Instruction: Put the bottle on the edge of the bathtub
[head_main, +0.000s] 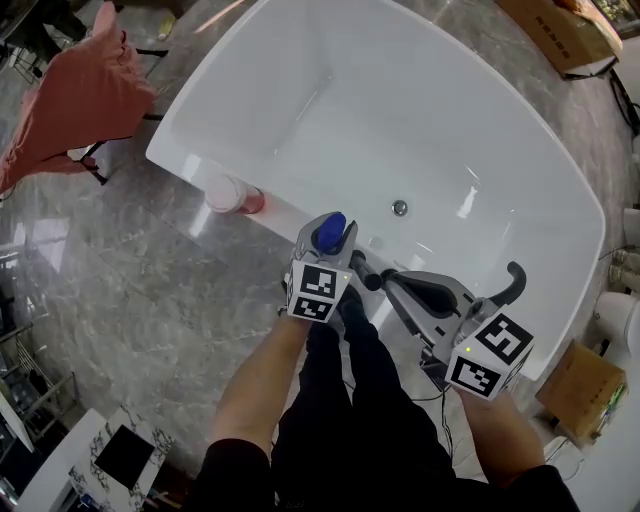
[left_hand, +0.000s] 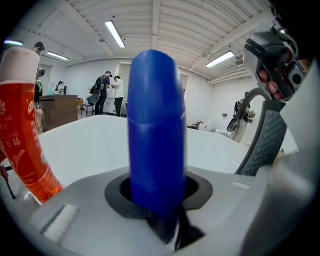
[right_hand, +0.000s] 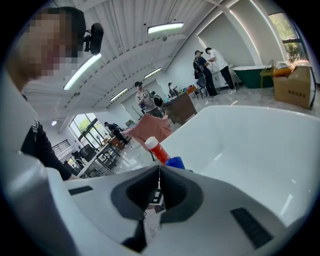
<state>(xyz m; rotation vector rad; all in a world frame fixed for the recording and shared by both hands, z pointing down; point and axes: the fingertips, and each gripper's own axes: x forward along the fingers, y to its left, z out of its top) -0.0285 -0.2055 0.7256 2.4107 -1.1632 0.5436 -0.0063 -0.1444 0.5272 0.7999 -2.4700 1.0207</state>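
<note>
A blue bottle (head_main: 331, 226) stands upright between the jaws of my left gripper (head_main: 327, 240), which is shut on it just above the near rim of the white bathtub (head_main: 290, 214). In the left gripper view the blue bottle (left_hand: 156, 130) fills the middle, with the tub (left_hand: 90, 145) behind it. A red bottle with a white cap (head_main: 236, 195) stands on the same rim to the left, also visible in the left gripper view (left_hand: 25, 130). My right gripper (head_main: 364, 270) hovers close to the right, jaws together and empty (right_hand: 159, 187).
The tub's drain (head_main: 399, 208) lies in the basin. A salmon cloth (head_main: 85, 95) hangs on a rack at the far left. Cardboard boxes sit at the top right (head_main: 560, 30) and lower right (head_main: 585, 390). People (left_hand: 107, 92) stand far behind the tub.
</note>
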